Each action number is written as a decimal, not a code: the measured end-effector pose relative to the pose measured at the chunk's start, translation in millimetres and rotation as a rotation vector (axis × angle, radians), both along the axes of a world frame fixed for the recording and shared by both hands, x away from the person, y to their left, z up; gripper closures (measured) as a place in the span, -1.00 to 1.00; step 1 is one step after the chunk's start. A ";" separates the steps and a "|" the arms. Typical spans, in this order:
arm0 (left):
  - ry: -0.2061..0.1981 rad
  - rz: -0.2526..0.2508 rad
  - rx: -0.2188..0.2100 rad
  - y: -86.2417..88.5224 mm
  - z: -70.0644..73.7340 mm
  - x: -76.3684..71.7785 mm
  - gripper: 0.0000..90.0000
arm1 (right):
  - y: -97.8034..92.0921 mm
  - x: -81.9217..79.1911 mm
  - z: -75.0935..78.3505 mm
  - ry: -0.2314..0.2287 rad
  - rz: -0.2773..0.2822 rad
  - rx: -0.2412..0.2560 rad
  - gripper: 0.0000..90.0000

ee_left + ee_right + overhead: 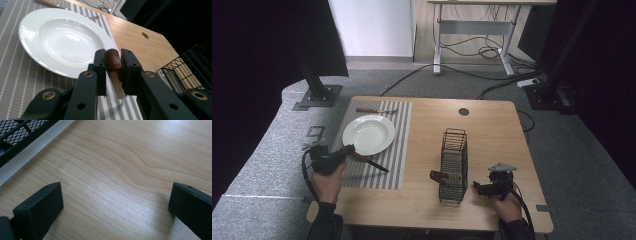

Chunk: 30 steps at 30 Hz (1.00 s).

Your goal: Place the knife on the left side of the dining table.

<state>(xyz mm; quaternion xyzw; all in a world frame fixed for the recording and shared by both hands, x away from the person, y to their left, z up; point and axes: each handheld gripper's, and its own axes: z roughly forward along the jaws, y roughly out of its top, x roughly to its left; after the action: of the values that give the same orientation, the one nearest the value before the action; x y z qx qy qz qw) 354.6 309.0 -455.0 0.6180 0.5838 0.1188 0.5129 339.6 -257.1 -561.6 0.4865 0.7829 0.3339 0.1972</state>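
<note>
- The wooden-handled table knife with a dark blade (371,162) lies on the grey-and-white striped placemat (398,150), just beside the near right rim of the round white ceramic plate (368,134). Its blade points toward the person's right.
- The left gripper (113,65) is clamped on the knife's brown handle; the left gripper view has the handle wedged between both black jaws, its end sticking up past them. Whether the knife is resting on the mat or lifted just off it cannot be told.
- A second wooden-handled utensil, apparently a fork (377,110), lies on the far edge of the placemat beyond the plate, apart from it.
- The black wire-mesh cutlery caddy (454,165) stands upright on the light wooden table (492,130), well right of the placemat. One more brown-handled utensil (444,176) protrudes from its near left side.
- The right gripper (492,187) rests low over bare table just right of the caddy, jaws spread wide with nothing between them.
- Judgement: a place setting appears to be in hand. Plate and fork look placed; the knife is at or near its position beside the plate but not released. Remaining: release the knife, then deal with the utensil at the caddy.
</note>
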 end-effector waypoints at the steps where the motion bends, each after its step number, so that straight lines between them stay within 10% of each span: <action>1: -0.002 0.001 0.004 0.6 -0.8 0.0 0.67 | 0.0 0.0 0.0 0.000 0.000 0.000 -1.00; 8: -0.017 0.023 0.079 4.1 -5.6 -0.6 0.57 | 0.0 0.0 0.0 0.000 0.000 0.000 -1.00; 30: -0.007 0.076 0.069 25.8 -36.4 4.5 0.40 | 0.0 -0.1 0.0 0.001 0.000 0.000 -1.00</action>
<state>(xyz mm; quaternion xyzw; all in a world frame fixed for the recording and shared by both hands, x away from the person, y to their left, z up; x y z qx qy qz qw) 359.1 334.8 -491.5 0.6121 0.6006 0.1605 0.4886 339.5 -257.1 -561.5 0.4866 0.7829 0.3337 0.1971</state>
